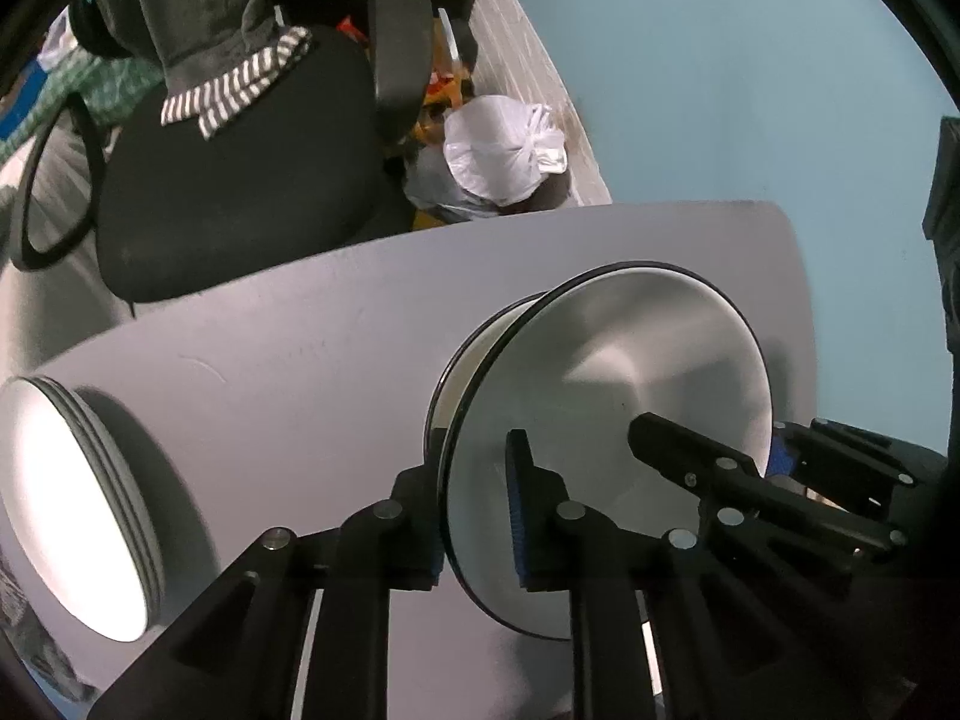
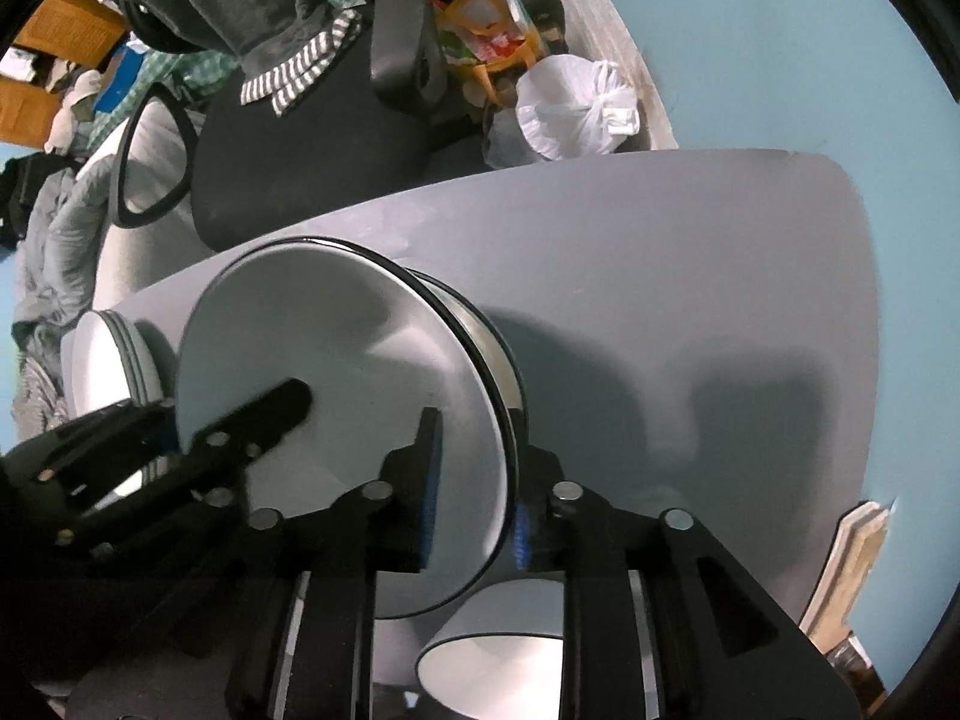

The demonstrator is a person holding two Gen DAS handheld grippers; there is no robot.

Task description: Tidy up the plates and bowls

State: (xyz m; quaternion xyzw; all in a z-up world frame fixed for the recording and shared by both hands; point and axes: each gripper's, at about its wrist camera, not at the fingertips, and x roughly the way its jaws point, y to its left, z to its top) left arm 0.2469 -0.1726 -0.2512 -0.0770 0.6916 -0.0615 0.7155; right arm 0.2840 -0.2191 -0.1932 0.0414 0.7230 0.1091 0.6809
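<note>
1. Left wrist view: the left hand-held gripper (image 1: 477, 516) straddles the near rim of a white bowl (image 1: 606, 396) sitting in a second bowl on the grey tabletop (image 1: 300, 324); its jaws stand narrow, pads slightly off the rim. A stack of plates (image 1: 78, 510) lies at far left.
2. Right wrist view: the right hand-held gripper (image 2: 474, 501) straddles the opposite rim, jaws likewise narrow. Another bowl (image 2: 492, 660) sits below.

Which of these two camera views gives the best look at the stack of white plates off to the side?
The left wrist view. There the stack of plates fills the lower left corner, with its layered rims clear, though the top is washed out by glare. In the right wrist view the same stack is smaller and partly hidden behind the big plate and the left tongs.
</note>
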